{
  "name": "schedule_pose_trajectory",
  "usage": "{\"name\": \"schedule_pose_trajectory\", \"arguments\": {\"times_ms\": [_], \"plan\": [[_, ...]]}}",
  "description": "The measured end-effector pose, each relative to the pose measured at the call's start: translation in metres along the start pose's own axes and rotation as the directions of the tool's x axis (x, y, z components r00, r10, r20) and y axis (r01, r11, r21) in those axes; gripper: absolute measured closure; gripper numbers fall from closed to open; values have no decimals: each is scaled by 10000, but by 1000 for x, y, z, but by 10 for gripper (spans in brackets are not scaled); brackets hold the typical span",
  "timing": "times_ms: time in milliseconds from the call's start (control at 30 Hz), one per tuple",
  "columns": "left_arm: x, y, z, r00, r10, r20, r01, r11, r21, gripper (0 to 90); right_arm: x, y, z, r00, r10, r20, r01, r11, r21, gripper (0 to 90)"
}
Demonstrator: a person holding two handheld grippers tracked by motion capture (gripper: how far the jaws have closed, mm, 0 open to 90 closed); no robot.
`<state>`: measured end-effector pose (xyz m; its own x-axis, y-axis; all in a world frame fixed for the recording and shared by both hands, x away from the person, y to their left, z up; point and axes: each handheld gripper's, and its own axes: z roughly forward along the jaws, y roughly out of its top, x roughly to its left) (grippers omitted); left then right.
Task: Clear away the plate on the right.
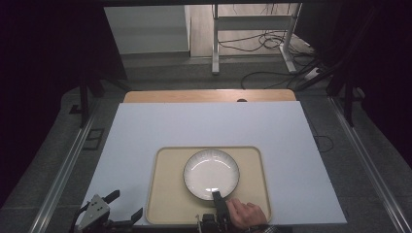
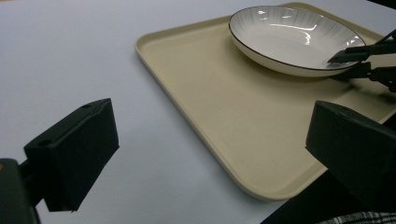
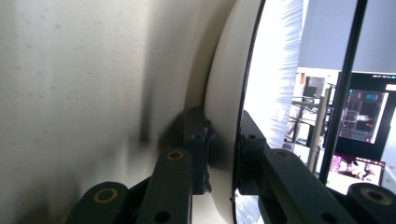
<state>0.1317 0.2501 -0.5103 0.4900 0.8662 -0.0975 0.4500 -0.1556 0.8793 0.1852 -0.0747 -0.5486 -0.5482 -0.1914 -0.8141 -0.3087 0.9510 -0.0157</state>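
Right gripper (image 1: 217, 195) clenched on near rim of plate (image 1: 211, 173) — plate on tray (image 1: 167, 194). Left gripper (image 1: 127, 208) released — left of tray.

plate (image 1: 211, 173): glazed ceramic by the look, white, glossy, bright highlights; fine ribbed lines inside; thin dark rim line
tray (image 1: 167, 194): beige, plastic-looking, matt, smooth; faint speckle seen close in the right gripper view
table cover (image 1: 145, 131): pale, matt, smooth sheet, no glare
table edge (image 1: 145, 96): wood-toned, light brown, dull sheen
left gripper (image 2: 210, 149): 2 black jaws, matt, plastic-looking
right gripper (image 3: 223, 158): black links, slight satin sheen, round brassy pins
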Motion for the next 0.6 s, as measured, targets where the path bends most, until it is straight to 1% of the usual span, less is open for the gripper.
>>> {"name": "schedule_pose_trajectory", "arguments": {"times_ms": [100,167,233,267,300,333,433,467,500,533,567,600], "plan": [[0,0,0,10000,6,-3,-6,10000,7,22,2,0,1,10000,-43,-39,43,10000,20,791],[0,0,0,10000,14,-3,-14,10000,10,22,2,0,1,9999,121,-55,-121,9999,-44,790],[0,0,0,10000,20,-4,-20,10000,11,22,2,0,1,9999,153,-44,-154,9999,-63,788],[0,0,0,10000,16,-4,-16,10000,11,22,1,0,-1,9999,62,-83,-61,9999,151,782],[0,0,0,10000,48,1,-48,10000,12,22,2,0,0,9998,167,-82,-168,9998,-53,774],[0,0,0,10000,55,-2,-55,10000,13,22,1,-1,-1,9997,246,-56,-246,9996,-127,765],[0,0,0,10000,30,-13,-30,10000,19,22,0,-1,-3,9990,443,-47,-444,9988,-206,740],[0,0,0,10000,26,-14,-26,10000,20,22,-2,-1,-4,9993,363,-38,-364,9990,-266,735],[0,0,0,10000,21,-13,-21,10000,19,22,-1,-2,-5,9985,535,-87,-537,9982,-267,728],[0,0,0,10000,15,-14,-15,10000,16,23,-2,-2,-5,9990,446,-51,-447,9984,-342,722],[0,0,0,10000,15,-13,-15,10000,18,22,-2,-2,-7,9982,591,-118,-595,9977,-318,713],[0,0,0,10000,17,-17,-17,10000,18,23,-3,-3,-8,9984,565,-73,-568,9976,-395,707]]}}
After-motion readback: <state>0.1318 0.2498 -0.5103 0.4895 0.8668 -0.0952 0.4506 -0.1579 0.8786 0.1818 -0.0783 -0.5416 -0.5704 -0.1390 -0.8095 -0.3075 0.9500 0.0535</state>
